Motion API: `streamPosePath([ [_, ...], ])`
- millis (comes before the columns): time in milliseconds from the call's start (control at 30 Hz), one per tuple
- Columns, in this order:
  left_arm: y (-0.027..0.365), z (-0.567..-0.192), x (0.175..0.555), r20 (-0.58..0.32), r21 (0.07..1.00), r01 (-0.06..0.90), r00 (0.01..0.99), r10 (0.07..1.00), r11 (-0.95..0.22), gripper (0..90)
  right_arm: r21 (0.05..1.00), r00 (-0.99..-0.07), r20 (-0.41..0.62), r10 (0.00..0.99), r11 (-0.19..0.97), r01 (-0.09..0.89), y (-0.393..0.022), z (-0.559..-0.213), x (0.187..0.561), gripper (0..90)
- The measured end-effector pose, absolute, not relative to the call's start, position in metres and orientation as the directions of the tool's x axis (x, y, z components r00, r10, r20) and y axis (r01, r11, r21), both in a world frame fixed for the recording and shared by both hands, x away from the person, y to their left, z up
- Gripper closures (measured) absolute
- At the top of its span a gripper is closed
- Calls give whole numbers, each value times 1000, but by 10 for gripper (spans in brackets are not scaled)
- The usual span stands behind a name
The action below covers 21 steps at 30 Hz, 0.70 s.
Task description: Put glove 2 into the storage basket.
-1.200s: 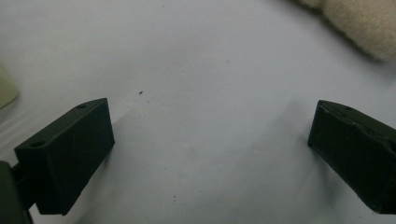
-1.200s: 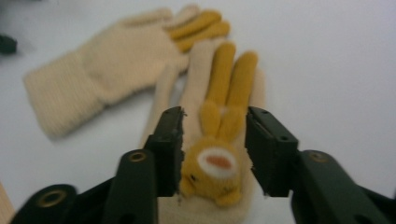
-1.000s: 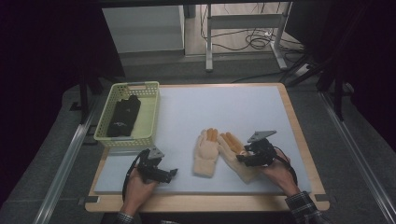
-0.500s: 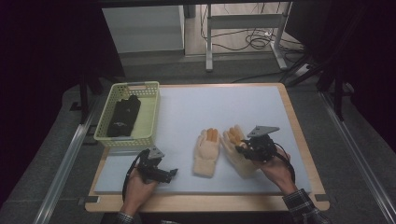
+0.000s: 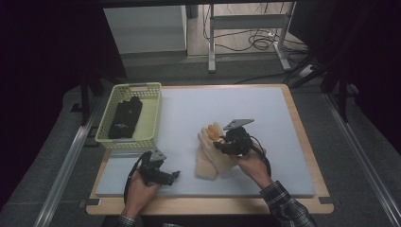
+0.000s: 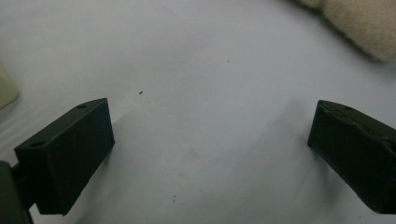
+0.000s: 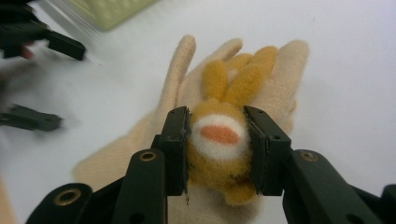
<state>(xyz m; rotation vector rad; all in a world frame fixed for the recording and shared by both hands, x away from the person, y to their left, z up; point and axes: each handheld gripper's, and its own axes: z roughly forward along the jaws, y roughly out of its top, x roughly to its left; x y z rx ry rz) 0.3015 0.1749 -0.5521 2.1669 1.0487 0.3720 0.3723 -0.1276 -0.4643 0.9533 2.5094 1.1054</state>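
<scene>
shifted left over the second glove on the bench, right hand-held gripper just closed on the fleece glove; best kept clamped, lifted clear; left hand-held gripper open, idle.

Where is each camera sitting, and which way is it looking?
High view: above the table's near side, looking forward and down; both forearms, left gripper, right gripper.
Left gripper view: on that gripper, facing bare white mat; wide-apart fingers.
Right gripper view: on that gripper; fingers pinching glove.
Shared: beige glove, green basket.
</scene>
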Motion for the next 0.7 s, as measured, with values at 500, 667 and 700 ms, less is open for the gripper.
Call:
streamPosePath([
  [500,175,-552,302,-41,693,576,632,774,-434,5,716,-784,55,618,522,462,-161,-478,356,490],
  [667,175,-552,301,-42,692,577,632,774,-434,5,674,-812,49,581,581,457,-167,-502,340,450],
  [700,175,-552,302,-41,691,576,634,773,-436,5,661,-815,41,578,596,456,-167,-508,338,458],
])
